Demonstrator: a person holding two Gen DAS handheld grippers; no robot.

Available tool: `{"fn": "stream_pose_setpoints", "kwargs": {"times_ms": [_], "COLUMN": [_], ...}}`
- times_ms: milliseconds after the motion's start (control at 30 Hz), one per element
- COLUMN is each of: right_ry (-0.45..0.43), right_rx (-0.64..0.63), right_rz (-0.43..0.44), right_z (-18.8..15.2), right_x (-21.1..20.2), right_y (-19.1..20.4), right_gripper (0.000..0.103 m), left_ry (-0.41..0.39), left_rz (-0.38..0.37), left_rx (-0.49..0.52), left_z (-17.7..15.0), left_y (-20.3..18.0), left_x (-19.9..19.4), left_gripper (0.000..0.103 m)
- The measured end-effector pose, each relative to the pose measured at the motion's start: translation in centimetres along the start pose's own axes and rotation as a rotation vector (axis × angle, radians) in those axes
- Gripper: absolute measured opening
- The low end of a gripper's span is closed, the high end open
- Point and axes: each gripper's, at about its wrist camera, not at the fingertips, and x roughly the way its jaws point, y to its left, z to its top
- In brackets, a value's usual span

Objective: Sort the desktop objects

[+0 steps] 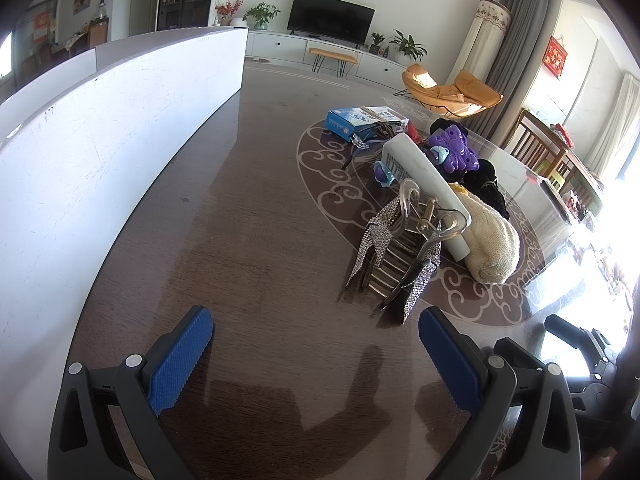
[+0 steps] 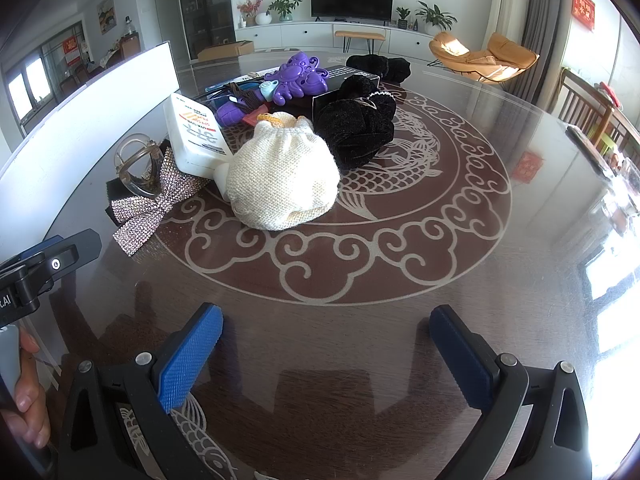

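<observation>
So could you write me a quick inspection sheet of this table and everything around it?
Surface: dark round table with pale swirl pattern, glossy.
Job's things: one heap: knitted pouch, white bottle, sparkly bow clip, purple toy, black scrunchies, blue box.
Clutter: nothing seen apart from the heap.
Grippers: left gripper and right gripper both open, empty.
Cables: nothing seen.
Surroundings: white board on the left, television, orange chair.
</observation>
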Motion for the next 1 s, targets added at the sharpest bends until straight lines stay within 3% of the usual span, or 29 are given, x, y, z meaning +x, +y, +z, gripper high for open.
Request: {"fn": "stream_pose_setpoints", "kwargs": {"times_ms": [1000], "right_ry": [0.000], "right_rx": [0.000], "right_rz": [0.000], "right_z": [0.01], "right_x": [-0.01], "right_y": [0.00], "right_gripper": [0.103], "left_ry": [0.006], "left_rz": [0.008], "left_rx": [0.008], "left_z": [-0.30], "left_y": [0.45], "left_x": [-0.23], "left_gripper": [0.103]}}
